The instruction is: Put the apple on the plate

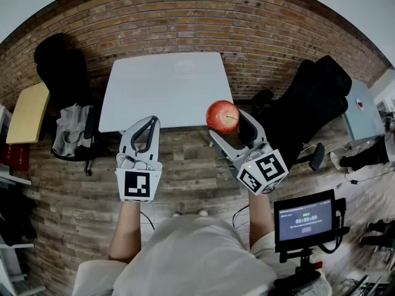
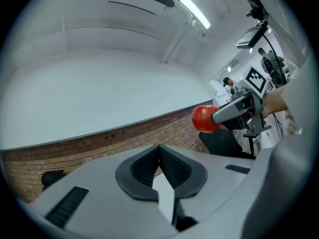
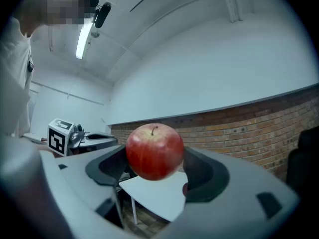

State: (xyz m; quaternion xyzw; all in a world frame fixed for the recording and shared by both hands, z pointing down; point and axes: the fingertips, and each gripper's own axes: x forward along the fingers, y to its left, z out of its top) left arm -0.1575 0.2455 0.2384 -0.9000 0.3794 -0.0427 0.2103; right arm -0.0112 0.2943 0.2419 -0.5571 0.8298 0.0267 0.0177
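While the right gripper's (image 1: 229, 123) fingers (image 3: 202, 171) pinch the apple (image 1: 222, 116), the left gripper's (image 2: 159, 156) press together; the plate (image 1: 185, 66) barely shows.

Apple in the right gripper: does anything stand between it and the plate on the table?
Nothing visible does. The right gripper holds the apple near the table's front edge; only bare table lies before the plate.
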